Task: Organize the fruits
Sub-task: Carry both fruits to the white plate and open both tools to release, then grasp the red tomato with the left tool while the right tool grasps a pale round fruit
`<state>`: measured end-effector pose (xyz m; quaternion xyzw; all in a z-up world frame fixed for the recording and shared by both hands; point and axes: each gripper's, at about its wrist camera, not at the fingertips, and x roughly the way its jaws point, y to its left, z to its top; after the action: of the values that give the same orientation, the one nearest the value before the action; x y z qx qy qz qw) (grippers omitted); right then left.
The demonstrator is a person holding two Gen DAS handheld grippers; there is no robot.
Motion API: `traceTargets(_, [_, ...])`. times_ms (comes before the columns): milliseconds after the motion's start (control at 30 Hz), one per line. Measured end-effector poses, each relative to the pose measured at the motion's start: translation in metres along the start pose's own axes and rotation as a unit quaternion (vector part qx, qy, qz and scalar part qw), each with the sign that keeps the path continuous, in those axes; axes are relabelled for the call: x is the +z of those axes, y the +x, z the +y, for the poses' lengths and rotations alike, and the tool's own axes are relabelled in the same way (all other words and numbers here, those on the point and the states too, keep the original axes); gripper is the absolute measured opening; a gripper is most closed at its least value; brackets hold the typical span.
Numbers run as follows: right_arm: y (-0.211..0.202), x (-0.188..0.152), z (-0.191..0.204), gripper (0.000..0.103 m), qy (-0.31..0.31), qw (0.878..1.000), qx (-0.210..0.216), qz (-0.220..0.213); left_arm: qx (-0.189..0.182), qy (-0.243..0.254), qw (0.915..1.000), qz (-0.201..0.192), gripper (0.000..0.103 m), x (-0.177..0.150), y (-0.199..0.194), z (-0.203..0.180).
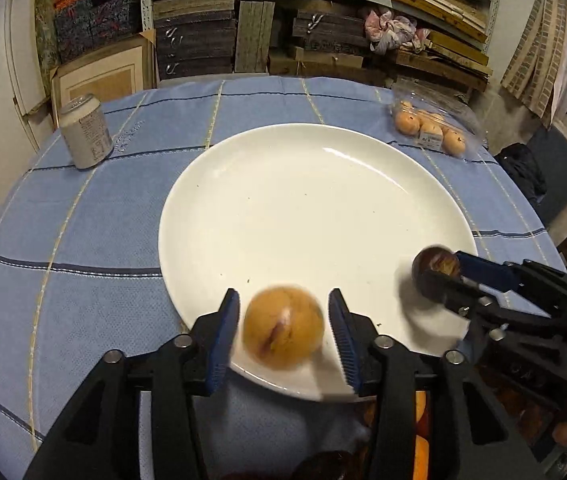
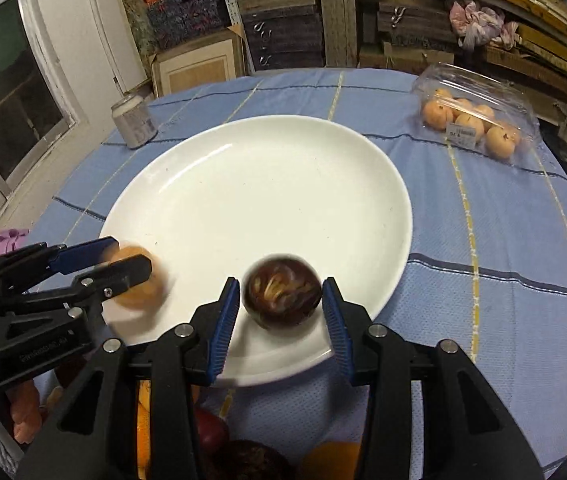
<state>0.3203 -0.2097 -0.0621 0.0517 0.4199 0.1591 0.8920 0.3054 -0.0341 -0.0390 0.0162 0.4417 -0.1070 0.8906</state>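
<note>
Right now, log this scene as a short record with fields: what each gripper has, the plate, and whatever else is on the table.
left gripper: open, fingers either side of the orange fruit, small gaps showing
right gripper: open, fingers either side of the dark brown fruit
plate: white, on the blue tablecloth; both fruits over its near edge, blurred
can: upright, far left of the plate
clear box of orange fruits: far right of the plate, lid shut
more fruit: partly visible below the grippers
</note>
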Motion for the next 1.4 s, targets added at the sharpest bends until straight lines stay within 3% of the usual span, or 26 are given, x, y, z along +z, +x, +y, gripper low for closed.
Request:
traceTargets(33, [-0.004, 0.001, -0.002, 0.049, 0.005, 1.000, 0.006, -0.005, -0.001, 0.000, 1.0000, -0.004, 0.063, 0.000, -0.002, 0.001])
traceTargets(67, [-0.011, 0.003, -0.006, 0.055, 0.015, 1.000, 0.011, -0.015, -0.002, -0.001, 1.0000, -0.009, 0.066, -0.001, -0.006, 0.002])
traceTargets(233, [-0.059, 0.000, -0.012, 0.056, 0.036, 0.997, 0.022, -0.066, -0.003, -0.021, 0.9987, -0.047, 0.068, -0.007, -0.043, 0.014])
traceTargets(300, [-0.086, -0.012, -0.018, 0.067, 0.051, 0.994, 0.023, -0.096, 0.003, -0.040, 0.9970, -0.066, 0.075, -0.020, -0.064, 0.025])
traceTargets(367, [-0.105, -0.029, -0.027, 0.077, 0.075, 0.989, 0.023, -0.122, 0.012, -0.066, 0.9942, -0.085, 0.080, -0.042, -0.083, 0.040])
traceTargets(467, [-0.125, -0.069, -0.042, 0.080, 0.114, 0.982, 0.018, -0.151, 0.020, -0.099, 0.9907, -0.092, 0.081, -0.086, -0.100, 0.058])
traceTargets(533, [-0.129, -0.096, -0.052, 0.081, 0.139, 0.979, 0.009, -0.145, 0.021, -0.118, 0.9887, -0.090, 0.081, -0.118, -0.108, 0.066])
traceTargets(600, [-0.130, -0.115, -0.063, 0.084, 0.167, 0.977, 0.031, -0.132, 0.020, -0.127, 0.9883, -0.081, 0.081, -0.143, -0.112, 0.068])
traceTargets(700, [-0.135, -0.128, -0.069, 0.087, 0.189, 0.972, 0.044, -0.135, 0.025, -0.104, 0.9914, -0.075, 0.081, -0.162, -0.118, 0.059])
traceTargets(900, [-0.140, -0.135, -0.065, 0.089, 0.182, 0.972, 0.027, -0.149, 0.060, -0.024, 0.9945, -0.083, 0.082, -0.187, -0.129, 0.028])
traceTargets(1133, [-0.136, -0.133, -0.063, 0.090, 0.179, 0.973, 0.028, -0.140, 0.032, -0.008, 0.9979, -0.055, 0.082, -0.187, -0.118, 0.026])
traceTargets(1267, [-0.134, -0.133, -0.065, 0.091, 0.184, 0.973, 0.033, -0.136, 0.012, -0.020, 0.9989, -0.041, 0.076, -0.184, -0.110, 0.029])
traceTargets(1400, [-0.133, -0.133, -0.064, 0.092, 0.182, 0.974, 0.033, -0.134, -0.007, -0.025, 0.9995, -0.018, 0.050, -0.181, -0.100, 0.031])
